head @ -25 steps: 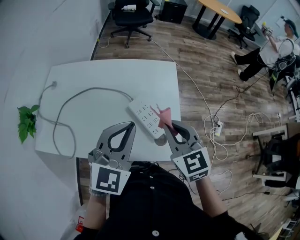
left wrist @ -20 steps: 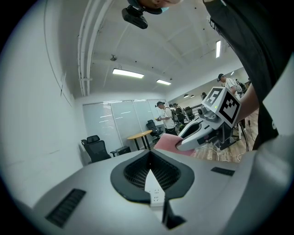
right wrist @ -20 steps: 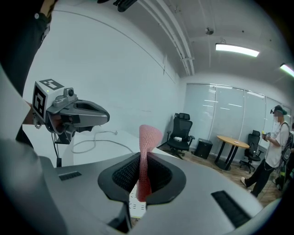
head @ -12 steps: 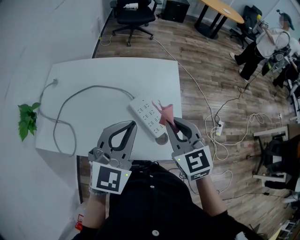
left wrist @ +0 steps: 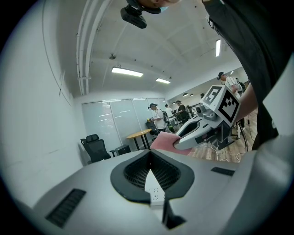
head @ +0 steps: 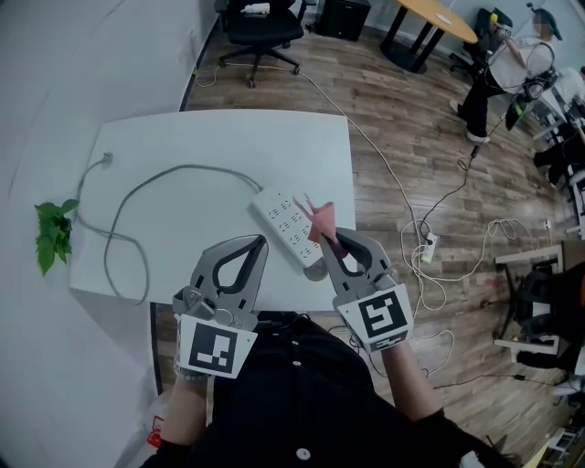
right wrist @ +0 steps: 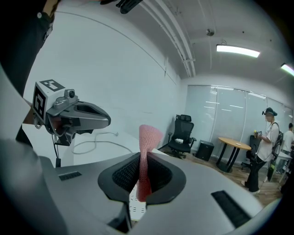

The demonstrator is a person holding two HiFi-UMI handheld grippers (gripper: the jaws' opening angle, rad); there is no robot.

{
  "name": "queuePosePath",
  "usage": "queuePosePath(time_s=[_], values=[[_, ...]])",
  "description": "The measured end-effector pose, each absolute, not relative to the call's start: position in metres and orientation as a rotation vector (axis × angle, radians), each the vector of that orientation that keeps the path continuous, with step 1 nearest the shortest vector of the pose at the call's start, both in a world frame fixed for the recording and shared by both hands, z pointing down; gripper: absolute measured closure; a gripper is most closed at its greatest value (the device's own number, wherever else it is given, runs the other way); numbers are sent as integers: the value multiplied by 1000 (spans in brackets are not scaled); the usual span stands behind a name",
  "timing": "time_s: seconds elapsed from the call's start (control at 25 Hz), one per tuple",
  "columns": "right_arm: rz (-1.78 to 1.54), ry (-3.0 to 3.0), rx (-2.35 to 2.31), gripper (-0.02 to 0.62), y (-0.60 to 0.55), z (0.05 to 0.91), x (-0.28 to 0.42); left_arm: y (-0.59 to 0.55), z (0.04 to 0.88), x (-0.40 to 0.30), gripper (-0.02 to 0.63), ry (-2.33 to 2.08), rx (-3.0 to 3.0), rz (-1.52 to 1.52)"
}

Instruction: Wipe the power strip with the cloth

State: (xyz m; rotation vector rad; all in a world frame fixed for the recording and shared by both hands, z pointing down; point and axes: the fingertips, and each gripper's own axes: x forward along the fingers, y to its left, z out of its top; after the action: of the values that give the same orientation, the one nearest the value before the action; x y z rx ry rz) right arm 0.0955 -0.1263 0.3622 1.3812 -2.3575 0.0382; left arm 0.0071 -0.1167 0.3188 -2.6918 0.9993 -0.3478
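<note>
A white power strip (head: 283, 225) lies slantwise near the front right edge of the white table (head: 210, 146). Its grey cable (head: 137, 196) loops off to the left. My right gripper (head: 329, 239) hovers over the strip's near end, shut on a pink cloth (head: 320, 219) that sticks up past its jaws. In the right gripper view the cloth (right wrist: 146, 149) stands pinched between the jaws, with the strip (right wrist: 136, 205) below. My left gripper (head: 260, 243) is shut with nothing in it, just left of the strip's near end. The strip (left wrist: 154, 192) shows beneath its jaws.
A small green plant (head: 50, 239) sits beyond the table's left side. A black office chair (head: 260, 27) stands behind the table. Loose cables and another power strip (head: 425, 249) lie on the wooden floor to the right. A person (head: 489, 64) stands at the far right.
Both grippers have stayed almost in place, with the cloth still in the right one. The person at the back right has moved further away.
</note>
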Motion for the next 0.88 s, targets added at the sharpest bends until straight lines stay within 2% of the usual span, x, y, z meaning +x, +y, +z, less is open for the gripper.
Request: queuePosePath(time_s=[0.88], values=[[74, -2359, 1324, 545, -123, 369, 93, -118, 319, 10, 592, 1023, -2699, -351]])
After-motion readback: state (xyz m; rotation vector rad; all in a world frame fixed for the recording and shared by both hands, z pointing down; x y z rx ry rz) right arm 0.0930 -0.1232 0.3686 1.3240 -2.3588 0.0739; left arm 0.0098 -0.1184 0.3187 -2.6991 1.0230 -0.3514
